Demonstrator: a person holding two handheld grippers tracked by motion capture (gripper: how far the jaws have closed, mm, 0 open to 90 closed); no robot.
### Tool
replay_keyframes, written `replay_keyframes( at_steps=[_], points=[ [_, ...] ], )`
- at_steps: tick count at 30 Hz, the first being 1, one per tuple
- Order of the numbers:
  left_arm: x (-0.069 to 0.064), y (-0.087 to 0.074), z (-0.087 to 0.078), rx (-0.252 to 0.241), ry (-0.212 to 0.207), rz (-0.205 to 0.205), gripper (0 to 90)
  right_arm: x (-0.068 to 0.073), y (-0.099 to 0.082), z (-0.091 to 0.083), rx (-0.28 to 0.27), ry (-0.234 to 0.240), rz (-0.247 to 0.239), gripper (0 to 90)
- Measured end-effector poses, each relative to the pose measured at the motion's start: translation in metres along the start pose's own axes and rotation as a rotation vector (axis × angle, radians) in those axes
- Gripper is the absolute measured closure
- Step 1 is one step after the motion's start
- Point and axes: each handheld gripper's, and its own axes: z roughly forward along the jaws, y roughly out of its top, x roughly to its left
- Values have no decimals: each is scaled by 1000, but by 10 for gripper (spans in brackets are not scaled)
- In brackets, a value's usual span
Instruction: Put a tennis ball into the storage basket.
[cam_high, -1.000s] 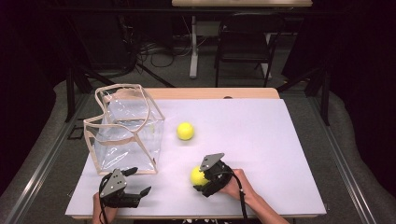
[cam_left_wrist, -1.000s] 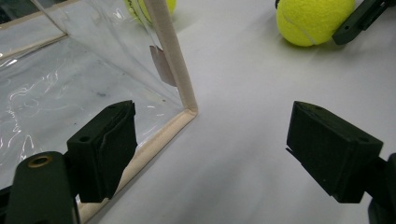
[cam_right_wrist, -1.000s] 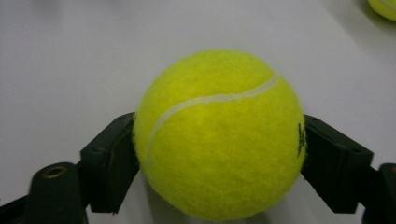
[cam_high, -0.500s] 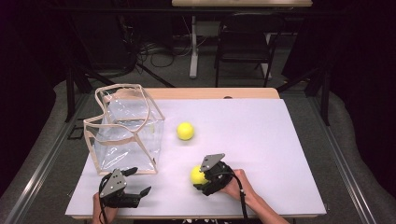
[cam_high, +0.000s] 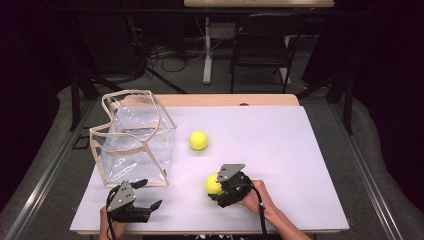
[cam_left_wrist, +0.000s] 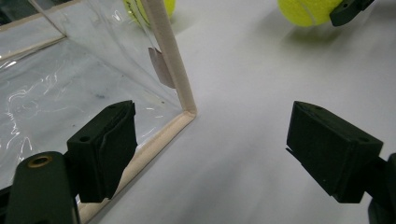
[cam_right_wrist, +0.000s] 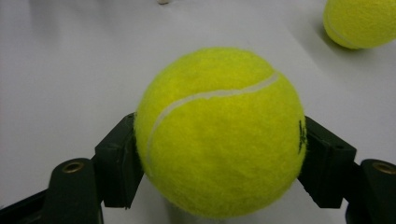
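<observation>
From above, my right gripper (cam_high: 216, 189) sits near the front edge of the white table (cam_high: 280, 150), pinching a yellow tennis ball (cam_high: 213, 184) that rests on the surface; the jaws have just been closing onto it. A second ball (cam_high: 198, 140) lies farther out, toward twelve o'clock from the held one and well apart from it. My left gripper (cam_high: 148, 194) is at about nine o'clock from the right one, jaws spread with nothing between them, just in front of a clear plastic bag (cam_high: 134, 137) with tan edging. Along my left gripper (cam_left_wrist: 212, 149), the two jaws stand wide apart over bare table, the bag's corner (cam_left_wrist: 187, 112) between them at eleven o'clock, and the held ball (cam_left_wrist: 306, 10) shows at one o'clock. Along my right gripper (cam_right_wrist: 219, 154), both pads press the ball's (cam_right_wrist: 219, 133) sides, and the other ball (cam_right_wrist: 360, 22) lies at two o'clock.
</observation>
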Motion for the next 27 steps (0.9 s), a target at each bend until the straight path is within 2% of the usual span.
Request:
replay_keyframes(
  at_steps=[27],
  points=[
    [0,0,0,-4,6,-1,159,-4,6,-10,-40,-53,14,262]
  ],
)
